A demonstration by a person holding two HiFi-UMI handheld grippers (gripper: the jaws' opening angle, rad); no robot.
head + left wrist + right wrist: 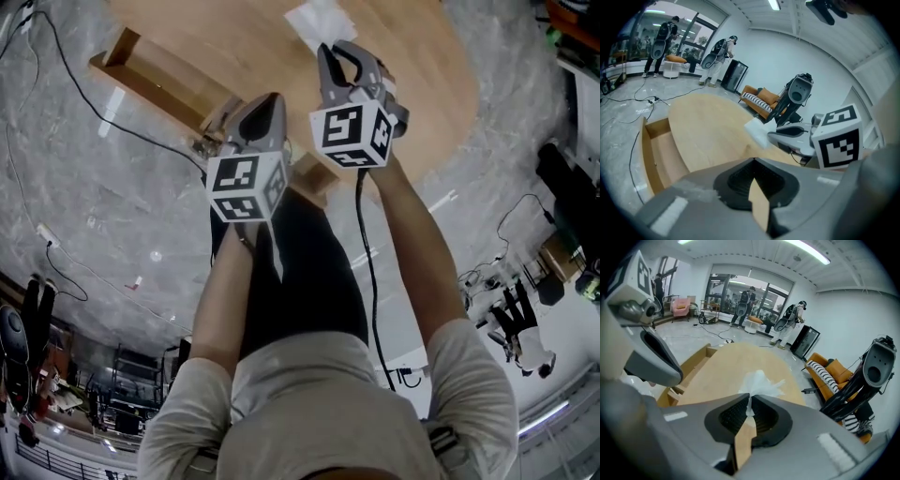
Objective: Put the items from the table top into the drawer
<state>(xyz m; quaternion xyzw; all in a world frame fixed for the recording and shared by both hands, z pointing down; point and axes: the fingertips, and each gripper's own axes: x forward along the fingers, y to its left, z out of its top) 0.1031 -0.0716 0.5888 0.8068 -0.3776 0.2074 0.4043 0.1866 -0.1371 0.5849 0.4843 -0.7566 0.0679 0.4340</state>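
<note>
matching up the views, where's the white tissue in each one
Head view: tissue at top centre, at the right gripper's tips.
Left gripper view: centre, beside that gripper's tip.
Right gripper view: centre, pinched between the jaws.
Shared landmark: open drawer, left of the tissue in all three.

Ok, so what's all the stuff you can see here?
table: one, light wood, under the grippers
drawer: one, wood, open at the table's left
tissue: one, white, pinched over the table
sofa: one, orange, beyond the table
floor: grey, all around
people: several, dark clothes, far back
arms: two, bare, reaching forward
left gripper: grey, shut, empty
right gripper: grey, shut on the tissue
</note>
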